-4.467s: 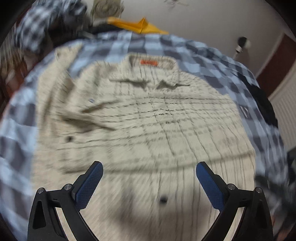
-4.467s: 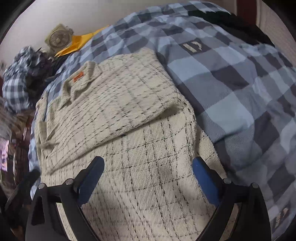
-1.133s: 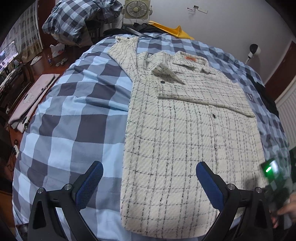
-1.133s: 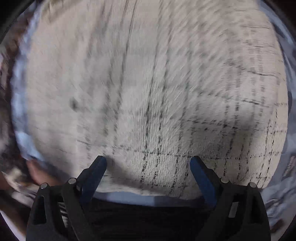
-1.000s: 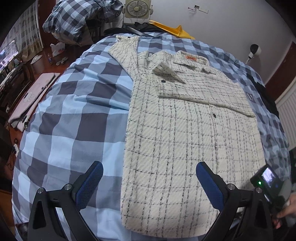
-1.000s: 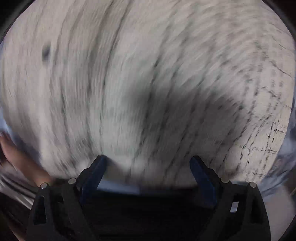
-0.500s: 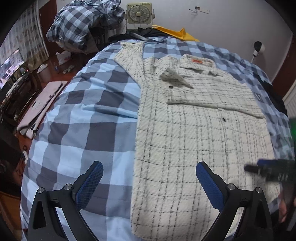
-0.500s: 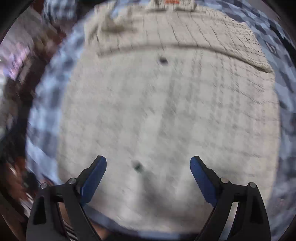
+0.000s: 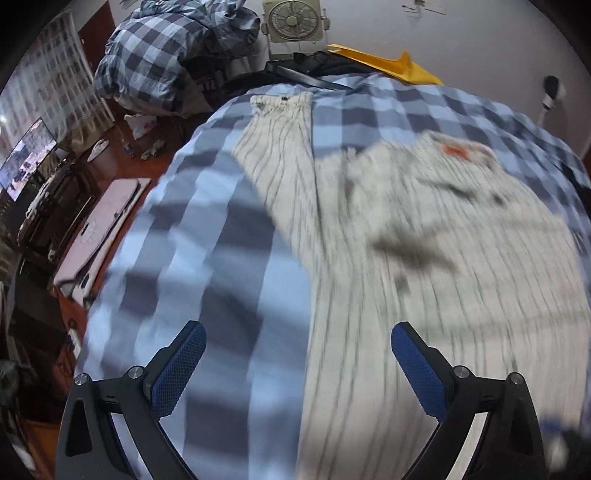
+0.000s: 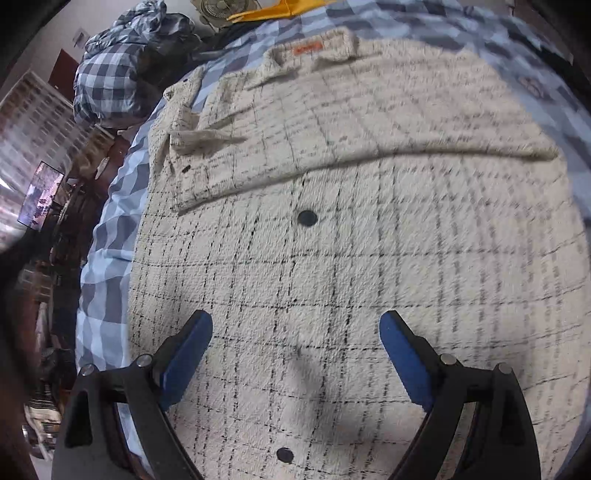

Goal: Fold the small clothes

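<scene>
A cream checked shirt (image 10: 332, 258) lies spread flat, front up, on a bed covered with a blue checked blanket (image 9: 207, 236). One sleeve is folded across the chest, and the other sleeve (image 9: 284, 147) stretches straight out toward the head of the bed.

The right hand-held gripper (image 10: 295, 350) hangs above the shirt's lower front, its blue pads spread wide with nothing between them. This view shows the weave sharply: a black button (image 10: 307, 218), the orange neck label (image 10: 307, 48) and the folded sleeve's edge.

The left hand-held gripper (image 9: 297, 354) is also wide apart and empty, over the shirt's side edge where cloth meets blanket. Its view is blurred over the shirt, but only here do the outstretched sleeve's cuff, a box fan (image 9: 293, 20) and a heaped checked duvet (image 9: 162, 55) show plainly.
</scene>
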A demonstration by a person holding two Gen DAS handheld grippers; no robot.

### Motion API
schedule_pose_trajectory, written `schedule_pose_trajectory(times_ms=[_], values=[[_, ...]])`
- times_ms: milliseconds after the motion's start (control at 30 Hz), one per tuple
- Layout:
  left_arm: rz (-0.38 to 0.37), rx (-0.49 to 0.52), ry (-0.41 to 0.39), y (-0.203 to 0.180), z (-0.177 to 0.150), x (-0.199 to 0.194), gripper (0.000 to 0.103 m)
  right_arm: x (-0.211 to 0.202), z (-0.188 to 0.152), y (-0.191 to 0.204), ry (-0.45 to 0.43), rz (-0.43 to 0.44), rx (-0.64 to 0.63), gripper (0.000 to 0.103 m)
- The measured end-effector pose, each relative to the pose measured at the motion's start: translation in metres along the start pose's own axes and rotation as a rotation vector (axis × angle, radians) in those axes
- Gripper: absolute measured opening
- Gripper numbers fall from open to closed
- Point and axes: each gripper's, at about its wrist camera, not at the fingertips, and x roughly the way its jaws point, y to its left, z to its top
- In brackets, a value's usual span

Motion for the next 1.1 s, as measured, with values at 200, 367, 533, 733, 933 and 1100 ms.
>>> schedule_pose_trajectory(times_ms=[200,367,533,733,933,1100], values=[[0.257,0.109,0.033,-0.025,0.06,0.104,0.101,-0.017,0.016,-0.02,0.019,0.01,0.058,0.09],[0.335,0.182,0.075,-0.034,0.067,0.141,0.068,-0.02,0.017,-0.024,0.013,0.011,0.081,0.09],[0.198,0.003,0.059,-0.006,0.07,0.131,0.04,-0.019,0.016,-0.023,0.005,0.007,0.076,0.09],[0.057,-0.229,0.1,0.035,0.064,0.116,0.015,-0.024,0.016,-0.023,-0.02,-0.005,0.071,0.09],[-0.155,-0.488,-0.032,0.076,0.044,0.07,0.004,-0.026,0.018,-0.03,-0.017,-0.004,0.094,0.09],[-0.031,-0.463,-0.03,0.108,0.01,0.051,0.005,-0.033,0.018,-0.033,-0.02,0.023,0.127,0.09]])
